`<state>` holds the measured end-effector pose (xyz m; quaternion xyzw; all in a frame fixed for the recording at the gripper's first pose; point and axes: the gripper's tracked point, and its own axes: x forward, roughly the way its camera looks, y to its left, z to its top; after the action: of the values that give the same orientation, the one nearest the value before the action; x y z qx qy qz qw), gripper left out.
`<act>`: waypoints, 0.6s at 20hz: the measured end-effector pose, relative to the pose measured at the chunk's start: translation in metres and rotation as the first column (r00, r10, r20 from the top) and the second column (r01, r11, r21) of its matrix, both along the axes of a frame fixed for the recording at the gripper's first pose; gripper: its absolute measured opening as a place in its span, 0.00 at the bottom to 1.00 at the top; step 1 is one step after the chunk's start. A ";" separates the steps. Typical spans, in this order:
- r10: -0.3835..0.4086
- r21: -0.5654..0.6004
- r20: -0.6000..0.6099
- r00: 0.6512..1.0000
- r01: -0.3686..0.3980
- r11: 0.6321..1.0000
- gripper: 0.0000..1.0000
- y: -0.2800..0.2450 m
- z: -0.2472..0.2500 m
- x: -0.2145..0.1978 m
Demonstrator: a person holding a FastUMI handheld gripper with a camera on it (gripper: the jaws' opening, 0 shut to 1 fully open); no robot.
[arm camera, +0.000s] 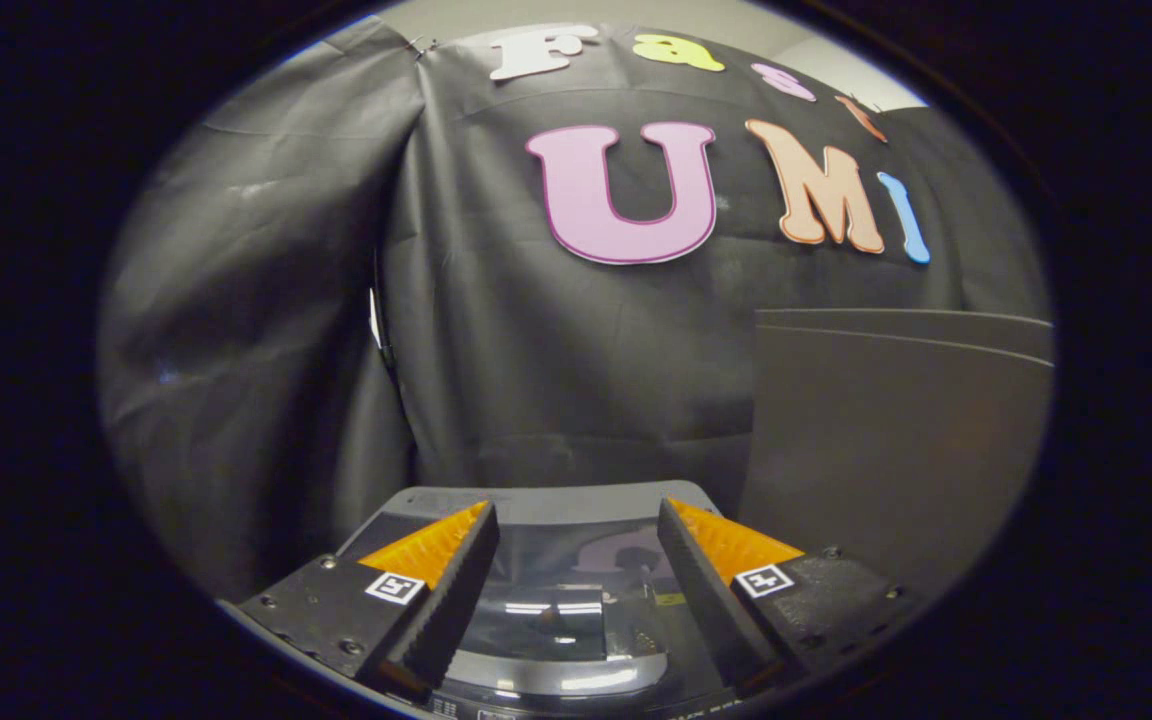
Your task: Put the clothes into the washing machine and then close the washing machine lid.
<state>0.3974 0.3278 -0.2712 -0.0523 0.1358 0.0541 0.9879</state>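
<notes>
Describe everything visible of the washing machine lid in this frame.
The washing machine lid looks closed, lying flat below the open gripper. It is a glossy, dark, seemingly transparent panel in a grey frame with rounded corners, reflecting lights and the booth wall. Both fingers hang above it, spread apart; whether they touch it cannot be told.

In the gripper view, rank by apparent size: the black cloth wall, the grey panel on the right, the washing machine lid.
1. Black cloth wall: largest.
2. Grey panel.
3. Washing machine lid: looks smallest, but the open gripper hides parts of it, so its true size is unsure.
</notes>
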 end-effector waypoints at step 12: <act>0.018 -0.059 -0.078 0.997 -0.022 0.998 0.97 -0.006 -0.022 -0.040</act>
<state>0.3578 0.3215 -0.2928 -0.0811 0.1750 0.0619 0.9793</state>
